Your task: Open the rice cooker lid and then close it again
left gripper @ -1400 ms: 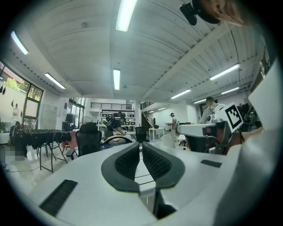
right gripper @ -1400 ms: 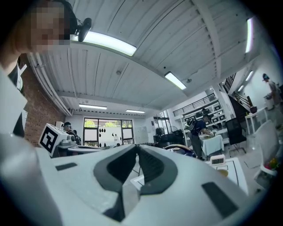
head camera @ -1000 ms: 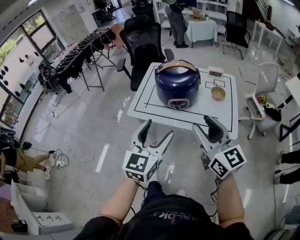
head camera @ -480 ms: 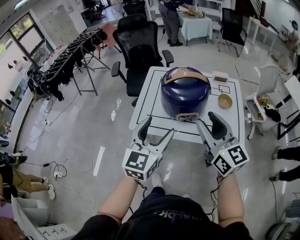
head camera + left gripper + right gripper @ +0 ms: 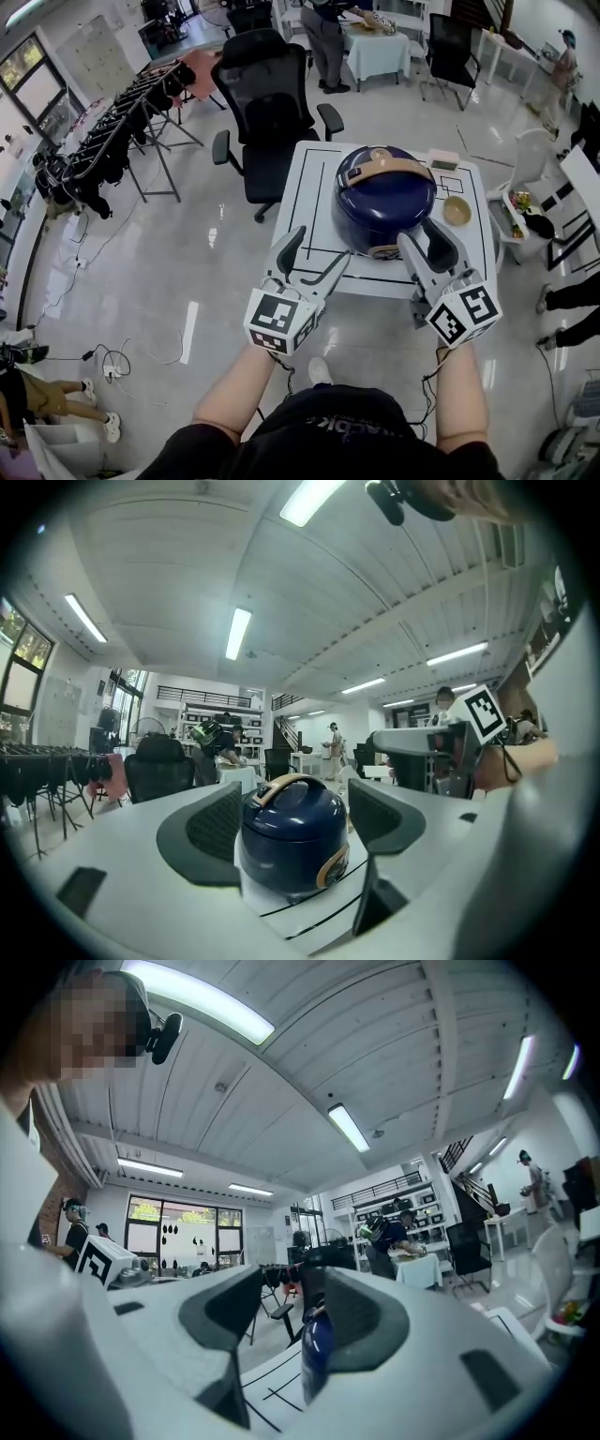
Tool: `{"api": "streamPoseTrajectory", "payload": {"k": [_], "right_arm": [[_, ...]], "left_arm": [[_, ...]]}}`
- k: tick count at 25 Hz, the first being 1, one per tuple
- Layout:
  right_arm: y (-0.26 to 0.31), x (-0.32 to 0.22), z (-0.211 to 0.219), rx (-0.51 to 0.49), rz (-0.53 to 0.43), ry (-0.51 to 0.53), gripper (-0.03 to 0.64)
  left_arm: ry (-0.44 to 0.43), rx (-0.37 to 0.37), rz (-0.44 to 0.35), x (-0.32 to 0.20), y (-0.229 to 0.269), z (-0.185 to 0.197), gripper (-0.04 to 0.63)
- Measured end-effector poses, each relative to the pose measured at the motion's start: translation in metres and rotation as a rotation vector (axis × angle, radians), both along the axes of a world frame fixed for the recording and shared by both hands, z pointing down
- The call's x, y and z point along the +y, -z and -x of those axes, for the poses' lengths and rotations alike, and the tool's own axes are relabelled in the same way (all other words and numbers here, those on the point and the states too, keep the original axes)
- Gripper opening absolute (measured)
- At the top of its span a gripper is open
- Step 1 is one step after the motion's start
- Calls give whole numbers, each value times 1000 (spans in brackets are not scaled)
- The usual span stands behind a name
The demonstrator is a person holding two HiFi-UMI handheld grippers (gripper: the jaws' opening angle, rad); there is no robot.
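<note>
At the far left a rack hung with dark gear (image 5: pixel 112 141) stands on the glossy floor, and a black high-backed office chair (image 5: pixel 258 103) sits at the far left side of the white square table marked with black lines (image 5: pixel 309 178). The left gripper (image 5: pixel 317 251) (image 5: pixel 295 827) hovers over the table's near edge with its jaws spread wide and nothing clasped; its own view frames the cooker in the gap, some way beyond the pads. The dark blue round rice cooker with a tan carrying handle (image 5: pixel 382 199) (image 5: pixel 292 836) (image 5: pixel 316 1354) stands mid-table, lid down. The right gripper (image 5: pixel 422 242) (image 5: pixel 291 1321) is also parted and empty, its tips just beside the cooker's front right flank; whether they touch it cannot be told. Right of the cooker lies a small tan bowl (image 5: pixel 457 210), with a small white box-shaped device (image 5: pixel 442 161) behind it.
</note>
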State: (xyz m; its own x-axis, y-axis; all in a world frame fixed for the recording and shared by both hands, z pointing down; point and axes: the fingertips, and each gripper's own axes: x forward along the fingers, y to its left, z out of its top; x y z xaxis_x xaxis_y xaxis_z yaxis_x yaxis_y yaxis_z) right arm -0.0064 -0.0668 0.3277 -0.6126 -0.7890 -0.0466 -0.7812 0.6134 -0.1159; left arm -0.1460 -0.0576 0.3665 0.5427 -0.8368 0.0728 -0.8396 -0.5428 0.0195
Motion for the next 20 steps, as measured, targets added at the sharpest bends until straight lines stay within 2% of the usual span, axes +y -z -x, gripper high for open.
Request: {"api": "streamPoseTrajectory", "payload": {"k": [9,20], "right_arm": [[7,-21,24,19,-12,-57,196],[5,-54,13,46,-11,-55,197]], "left_arm": [[-63,7,-9,-28,6,24,342],[-64,27,8,-62,5,14,342]]}}
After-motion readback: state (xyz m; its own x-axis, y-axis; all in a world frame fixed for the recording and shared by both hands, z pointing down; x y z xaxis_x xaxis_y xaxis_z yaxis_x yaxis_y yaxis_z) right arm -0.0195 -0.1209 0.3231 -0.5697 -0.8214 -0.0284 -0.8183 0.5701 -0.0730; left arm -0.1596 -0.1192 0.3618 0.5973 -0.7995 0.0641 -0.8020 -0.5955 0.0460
